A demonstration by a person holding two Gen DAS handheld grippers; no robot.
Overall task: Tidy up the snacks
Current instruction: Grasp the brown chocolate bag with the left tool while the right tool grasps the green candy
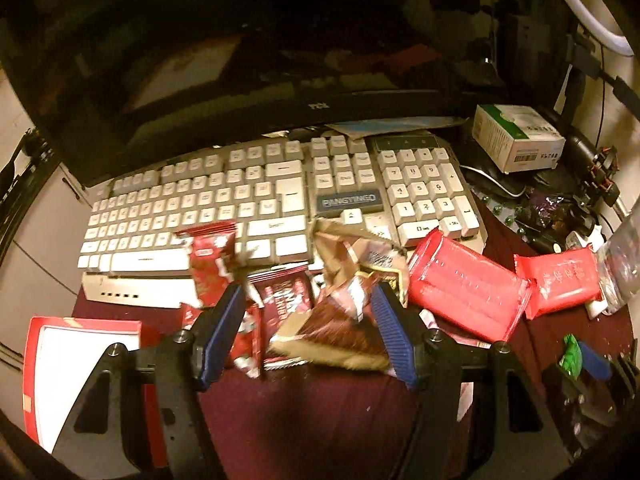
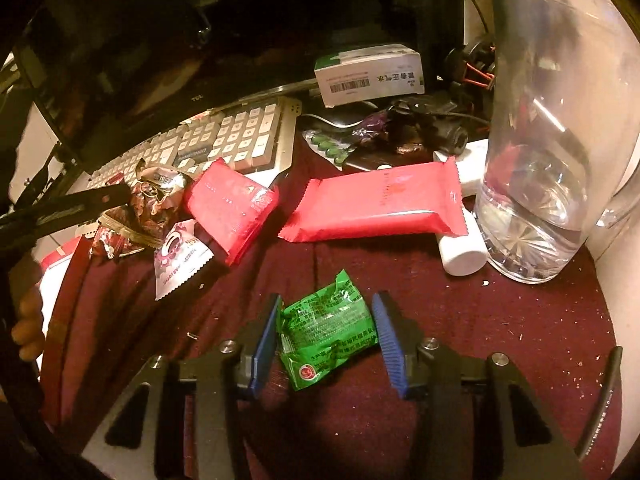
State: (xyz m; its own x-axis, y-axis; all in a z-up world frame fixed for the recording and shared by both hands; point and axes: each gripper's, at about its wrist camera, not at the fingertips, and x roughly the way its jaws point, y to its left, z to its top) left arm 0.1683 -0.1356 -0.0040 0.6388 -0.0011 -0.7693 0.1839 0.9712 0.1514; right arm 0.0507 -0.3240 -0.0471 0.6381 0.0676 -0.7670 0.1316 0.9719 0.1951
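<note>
Presently, item one: maroon cloth [image 2: 360, 264], bare near its front edge, crowded toward the keyboard [image 1: 280, 192]. Item two: two red packs [image 2: 376, 204] lying in front of the keyboard, beside a clear bottle [image 2: 552, 140]. Item three: my left gripper [image 1: 308, 320], jaws spread wide around a brown wrapper pile [image 1: 340, 320]; contact unclear. Item four: my right gripper [image 2: 326, 332], released, straddling a green packet [image 2: 328, 324], left pad nearly touching. Labels illegible.
</note>
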